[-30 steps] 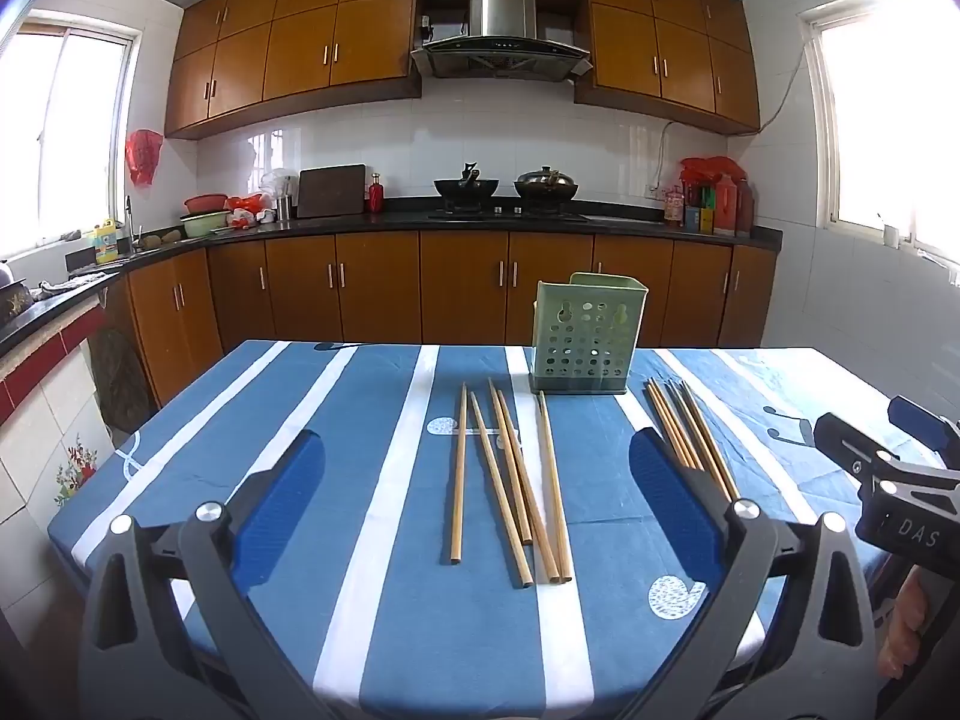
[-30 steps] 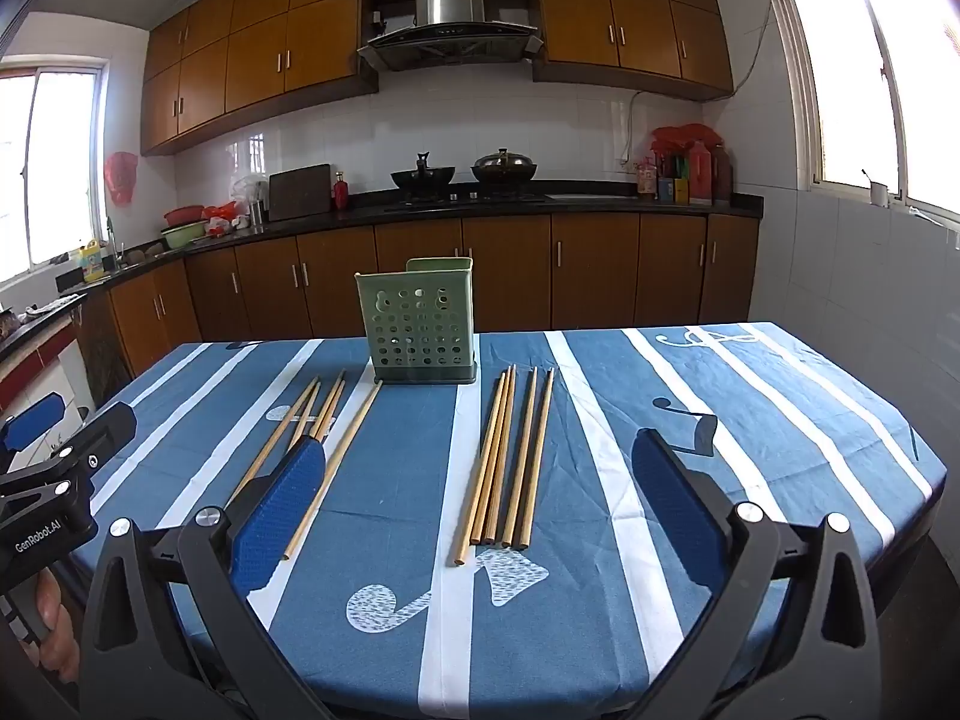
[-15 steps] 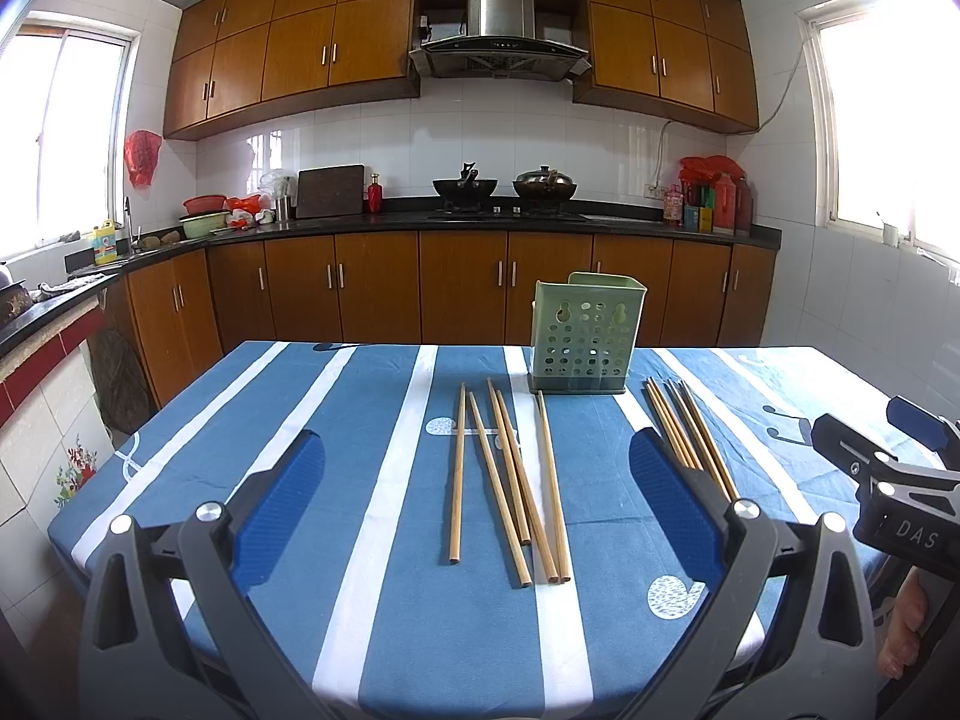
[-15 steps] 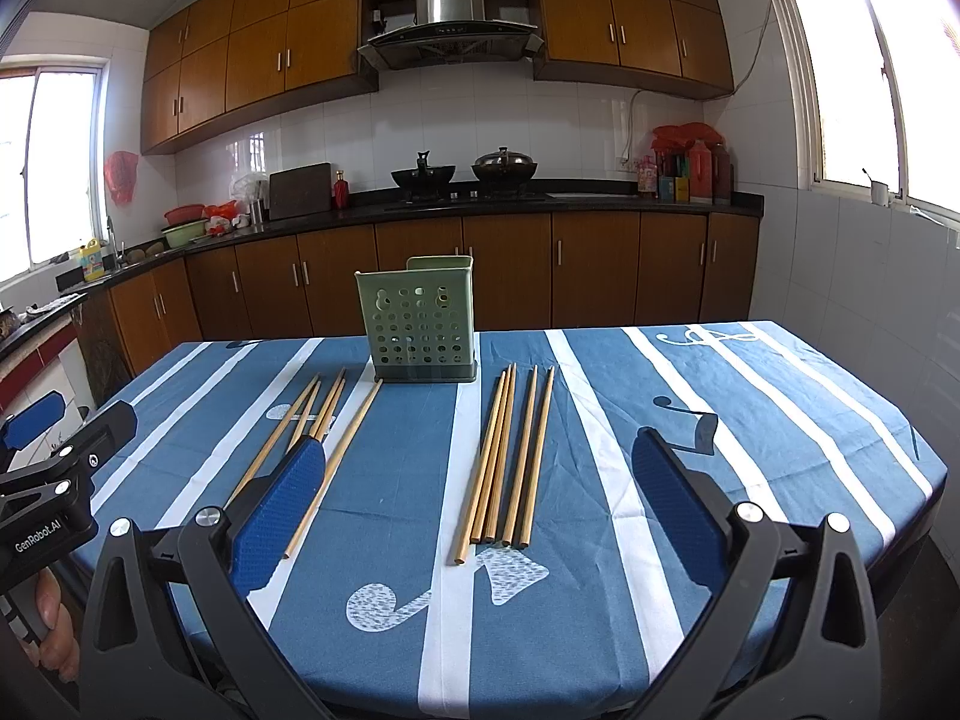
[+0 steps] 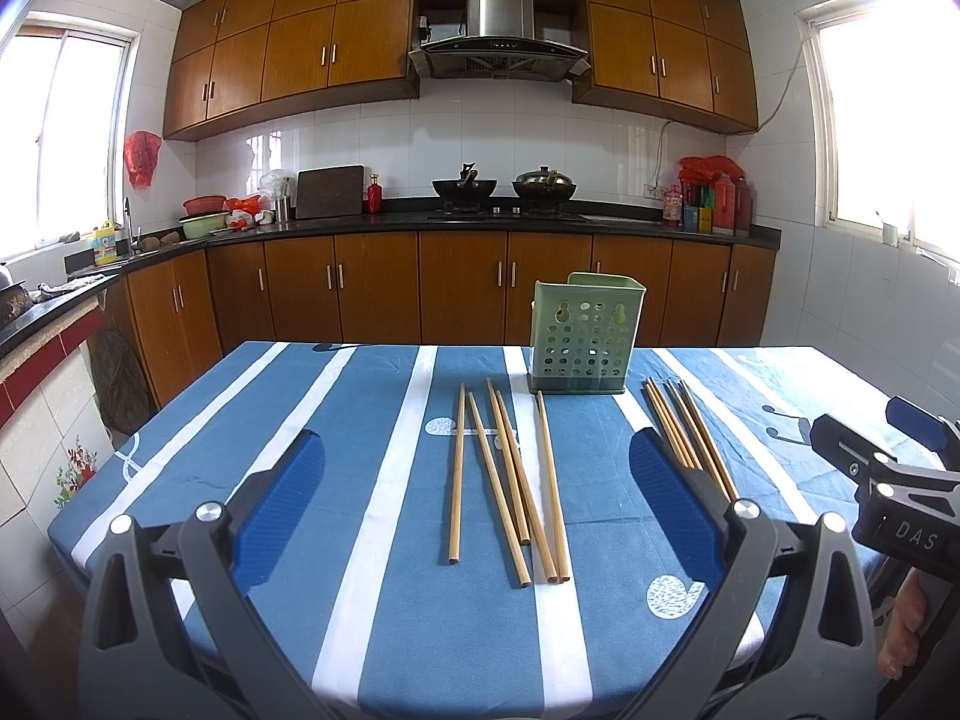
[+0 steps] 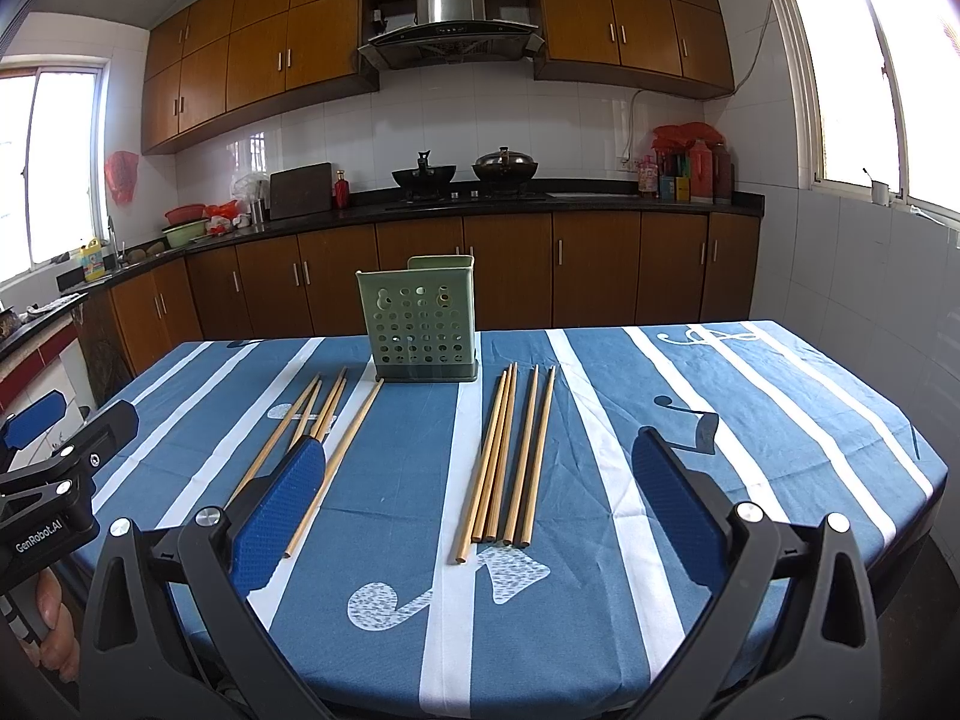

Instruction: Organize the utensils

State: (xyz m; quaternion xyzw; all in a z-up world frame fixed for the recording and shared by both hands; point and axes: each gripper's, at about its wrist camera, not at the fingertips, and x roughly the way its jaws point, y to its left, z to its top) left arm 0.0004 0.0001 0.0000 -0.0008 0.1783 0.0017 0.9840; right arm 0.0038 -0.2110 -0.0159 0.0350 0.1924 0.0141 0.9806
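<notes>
With both my left hand-held gripper [image 5: 474, 498] and right hand-held gripper [image 6: 477, 498] spread wide and empty, the thin wooden chopsticks [image 6: 507, 456] lying loose on the blue striped table [image 6: 750, 420] before the perforated green plastic holder [image 6: 420, 324] could roll or scatter if I pinch carelessly.

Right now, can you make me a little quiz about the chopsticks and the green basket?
1. True or false: the basket stands upright on the table.
2. How many chopsticks lie in the right bunch? A) two B) five C) nine
3. Fill in: the right gripper is ____.

Key: 1 true. 2 B. 3 open: it holds nothing, and neither does the left gripper, which hangs over the left bunch.
</notes>
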